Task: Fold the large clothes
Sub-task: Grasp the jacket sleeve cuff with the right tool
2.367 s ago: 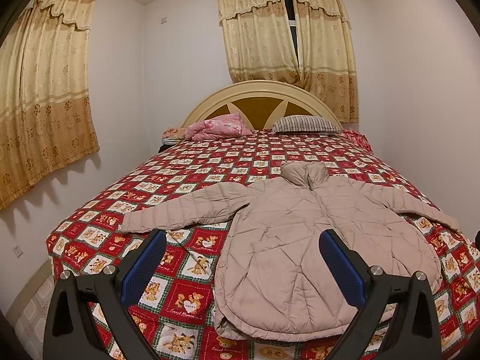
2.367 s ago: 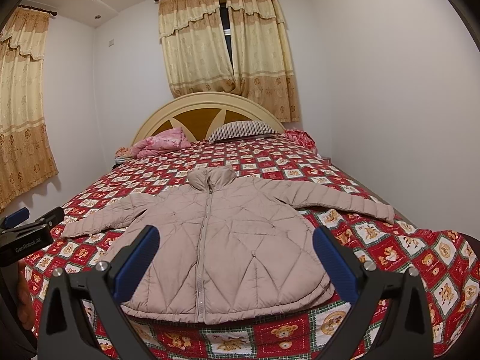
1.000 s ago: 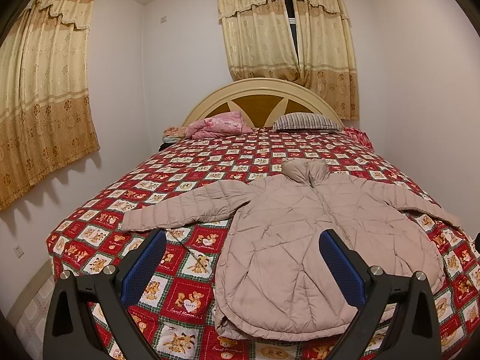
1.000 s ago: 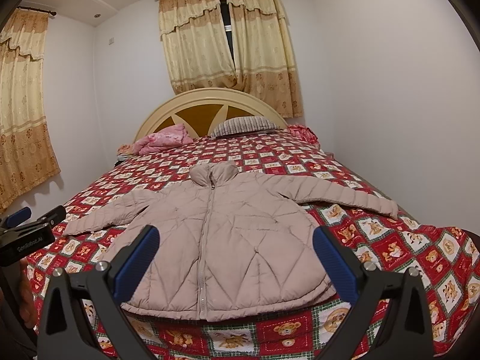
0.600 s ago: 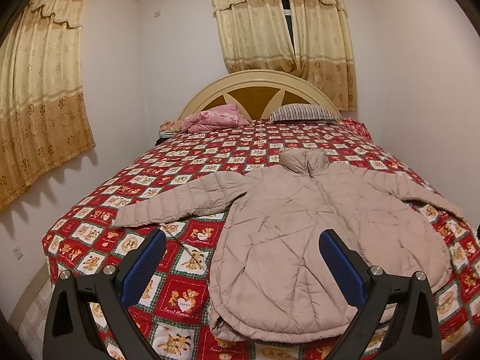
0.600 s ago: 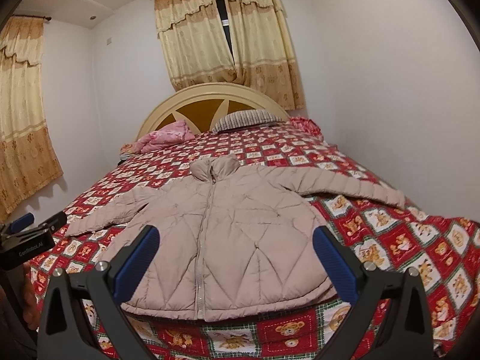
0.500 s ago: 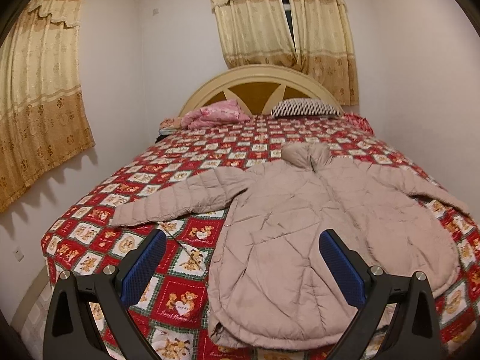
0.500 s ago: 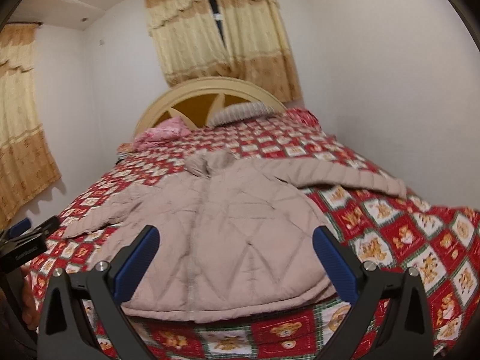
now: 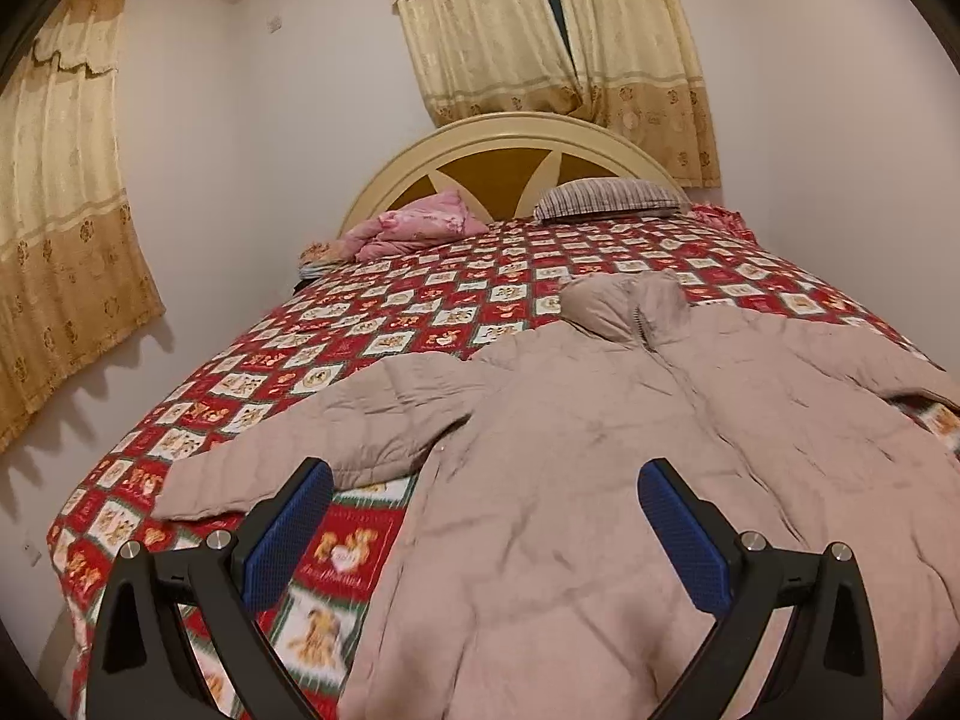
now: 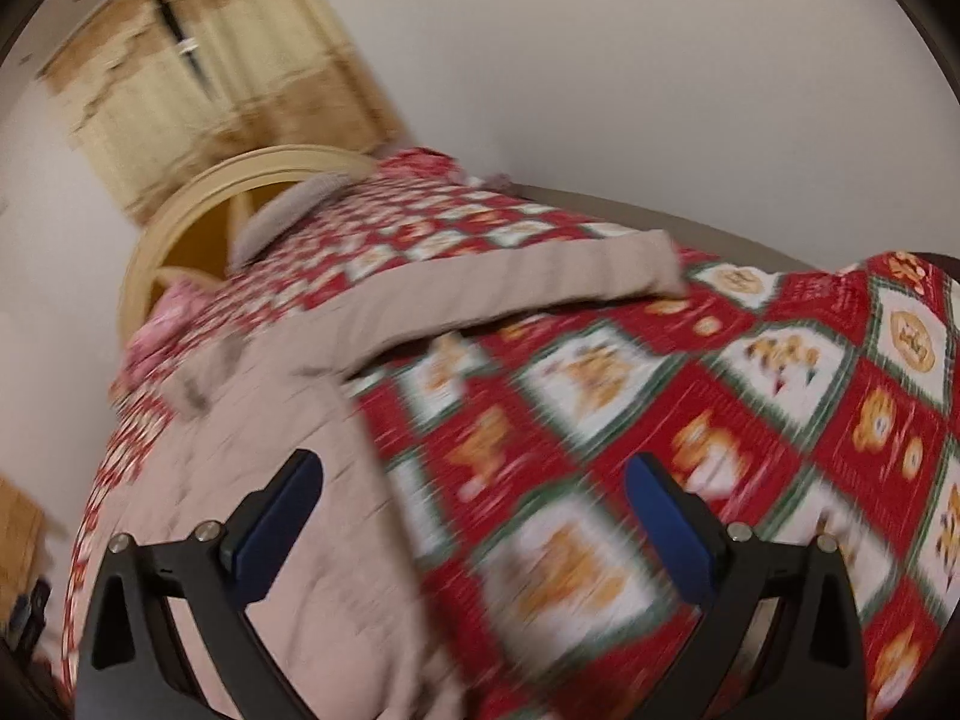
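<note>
Nearest, the left gripper (image 9: 483,531) hangs over the jacket's (image 9: 600,480) near hem, its blue pads spread wide and grasping nothing. The right gripper (image 10: 474,516), likewise released and empty, hovers tilted above the jacket's right edge and the bedspread (image 10: 660,450); that view is blurred. The beige quilted jacket lies flat, front up, on the red checked bedspread, sleeves stretched out left (image 9: 312,438) and right (image 10: 540,282), collar (image 9: 624,303) pointing far. Beyond it lie a pink bundle (image 9: 414,228) and a striped pillow (image 9: 609,198) against the headboard (image 9: 510,138), with curtains (image 9: 540,30) behind.
</note>
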The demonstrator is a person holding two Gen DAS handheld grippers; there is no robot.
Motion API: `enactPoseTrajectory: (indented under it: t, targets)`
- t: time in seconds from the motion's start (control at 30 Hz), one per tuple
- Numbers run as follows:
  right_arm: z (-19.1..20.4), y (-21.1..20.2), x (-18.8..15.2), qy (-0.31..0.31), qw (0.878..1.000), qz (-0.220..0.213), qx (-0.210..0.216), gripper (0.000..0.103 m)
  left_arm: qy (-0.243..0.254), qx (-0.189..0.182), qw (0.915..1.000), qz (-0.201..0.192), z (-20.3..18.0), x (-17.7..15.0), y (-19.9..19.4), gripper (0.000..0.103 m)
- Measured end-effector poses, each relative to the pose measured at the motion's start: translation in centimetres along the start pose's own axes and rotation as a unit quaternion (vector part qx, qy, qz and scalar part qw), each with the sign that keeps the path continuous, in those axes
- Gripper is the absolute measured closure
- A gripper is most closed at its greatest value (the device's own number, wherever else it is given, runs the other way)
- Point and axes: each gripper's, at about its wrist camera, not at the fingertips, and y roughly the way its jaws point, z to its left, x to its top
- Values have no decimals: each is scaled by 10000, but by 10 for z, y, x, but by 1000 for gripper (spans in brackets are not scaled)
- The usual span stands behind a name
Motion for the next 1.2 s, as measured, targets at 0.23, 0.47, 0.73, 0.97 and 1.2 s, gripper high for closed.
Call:
enactPoseTrajectory:
  t: [0.23,0.47,0.73,0.97,1.2]
  targets:
    - [-33,51,57,315,9980,174,-517,7,-32,347,9984,436,4,4,74,1]
    - [-67,102,90,727,9921,451,-912,21,-357,318,9913,1230,9,-23,129,1]
    - [-85,144,97,764,9863,872,-1177,26,-395,270,9883,1448,3,-36,144,1]
    - [-83,144,105,540,9916,832,-836,82,-522,109,9864,1552,5,-39,148,1]
    - [-37,118,135,1,9954,331,-898,85,-649,69,9863,1517,10,-41,145,1]
